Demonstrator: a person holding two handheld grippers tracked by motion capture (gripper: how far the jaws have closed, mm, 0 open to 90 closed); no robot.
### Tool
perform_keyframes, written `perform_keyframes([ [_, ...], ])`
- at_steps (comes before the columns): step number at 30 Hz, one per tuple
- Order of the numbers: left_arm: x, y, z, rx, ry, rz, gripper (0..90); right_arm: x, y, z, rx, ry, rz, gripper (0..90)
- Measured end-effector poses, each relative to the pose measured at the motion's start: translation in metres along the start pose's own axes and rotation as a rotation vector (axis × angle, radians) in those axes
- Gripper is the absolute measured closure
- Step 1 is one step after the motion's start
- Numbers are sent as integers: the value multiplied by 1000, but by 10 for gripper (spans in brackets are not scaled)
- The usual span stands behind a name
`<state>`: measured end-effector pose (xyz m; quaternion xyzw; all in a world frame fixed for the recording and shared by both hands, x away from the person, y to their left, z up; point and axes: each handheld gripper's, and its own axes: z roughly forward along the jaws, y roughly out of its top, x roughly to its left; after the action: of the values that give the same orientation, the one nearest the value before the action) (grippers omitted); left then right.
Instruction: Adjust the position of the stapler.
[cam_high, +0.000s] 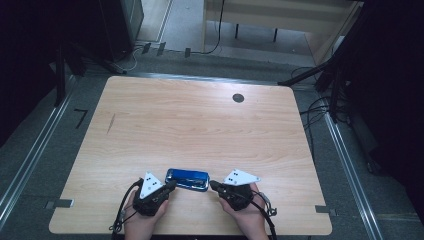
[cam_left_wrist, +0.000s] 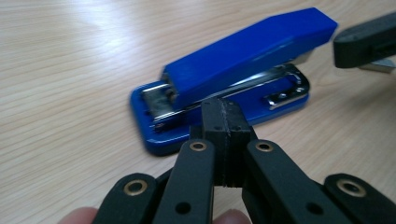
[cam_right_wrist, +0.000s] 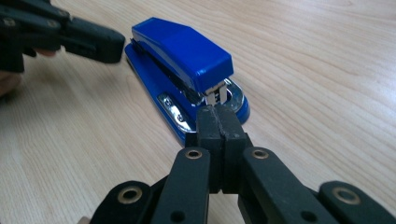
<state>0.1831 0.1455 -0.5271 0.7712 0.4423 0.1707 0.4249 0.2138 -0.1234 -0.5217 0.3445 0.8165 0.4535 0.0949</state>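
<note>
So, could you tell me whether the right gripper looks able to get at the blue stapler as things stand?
Probably yes. The right gripper points straight at the stapler mouth end with nothing between them, but its jaws are shut and would need to open. The left gripper is at the opposite end, out of the way.

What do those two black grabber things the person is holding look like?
Both are black. The left tongs and right tongs each carry a pale grey three-cornered plate with small dark dots on top. Black cables trail back from them. Up close, flat black bars with brass-ringed holes lead to two blocky pads. The forearms are bare.
</note>
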Motion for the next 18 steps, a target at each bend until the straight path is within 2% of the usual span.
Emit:
perform_keyframes([
  [7,-9,5,18,26,-32,30,900,-2,1,6,5,-9,0,900],
  [11,-11,8,22,46,-24,48,900,-4,3,9,7,-17,-9,900],
  [18,-8,9,23,48,-39,32,900,-2,4,11,10,-21,-26,900],
])
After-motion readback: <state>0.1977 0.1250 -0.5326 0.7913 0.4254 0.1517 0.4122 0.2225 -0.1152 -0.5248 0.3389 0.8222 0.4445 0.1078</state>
